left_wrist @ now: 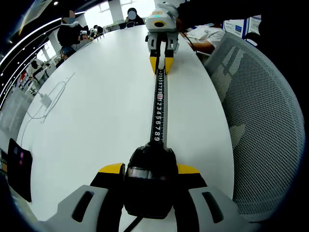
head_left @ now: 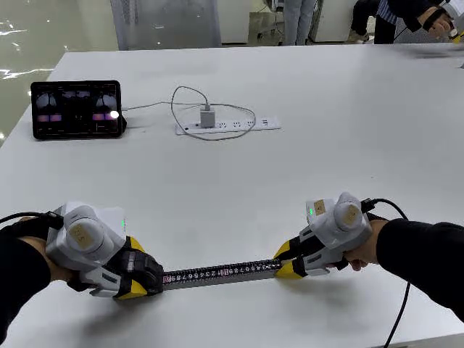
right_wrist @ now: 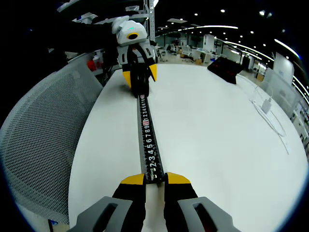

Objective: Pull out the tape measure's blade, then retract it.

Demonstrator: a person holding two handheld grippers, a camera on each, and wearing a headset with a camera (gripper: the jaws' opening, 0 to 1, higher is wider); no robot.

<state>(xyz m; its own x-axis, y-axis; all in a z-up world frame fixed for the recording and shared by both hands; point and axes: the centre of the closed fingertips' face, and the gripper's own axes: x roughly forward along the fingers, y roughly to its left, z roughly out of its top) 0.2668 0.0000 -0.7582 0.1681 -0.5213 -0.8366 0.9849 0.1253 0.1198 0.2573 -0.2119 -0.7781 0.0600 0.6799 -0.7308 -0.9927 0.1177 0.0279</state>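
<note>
The black tape measure case (head_left: 148, 274) (left_wrist: 148, 176) (right_wrist: 138, 78) is clamped in my left gripper (head_left: 136, 279) (left_wrist: 147, 169) near the table's front left. Its dark blade (head_left: 221, 272) (left_wrist: 159, 107) (right_wrist: 147, 140) with white numbers runs out across the white table (head_left: 290, 130) to my right gripper (head_left: 285, 261) (right_wrist: 154, 180), which is shut on the blade's end hook. The blade lies straight and low over the tabletop. In the left gripper view the right gripper (left_wrist: 161, 62) faces me at the far end; in the right gripper view the left gripper (right_wrist: 139, 72) does the same.
A black tablet (head_left: 76, 109) lies at the back left. A white power strip (head_left: 228, 125) with a plugged charger and looped cable (head_left: 190, 101) sits mid-table. A grey mesh chair (left_wrist: 260, 121) stands off the table's front edge. People stand at the far side.
</note>
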